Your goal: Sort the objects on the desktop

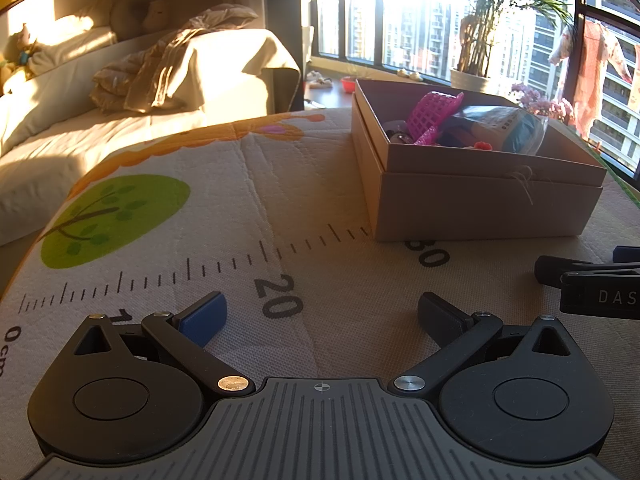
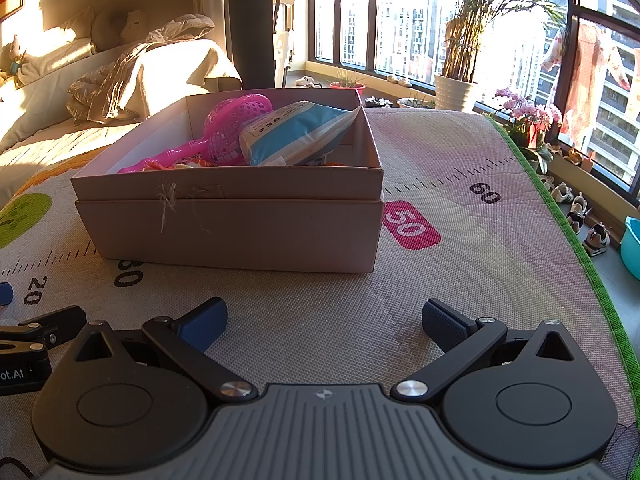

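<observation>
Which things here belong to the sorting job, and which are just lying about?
Job:
cardboard box
pink racket
blue packet
left tongs, open
right tongs, open

Lying about:
sofa
potted plant
play mat

Black linkages, blue-padded fingers (image 2: 204,326), silver rivets.

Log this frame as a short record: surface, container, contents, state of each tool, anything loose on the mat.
surface: printed play mat with ruler markings
container: open cardboard box standing on the mat
contents: pink plastic racket, blue and white packet, small items beneath that are too hidden to name
left tool: open, holding nothing, low over the mat
right tool: open, holding nothing, facing the box
loose on mat: nothing visible in either view
background: sofa, potted plant, windows
</observation>
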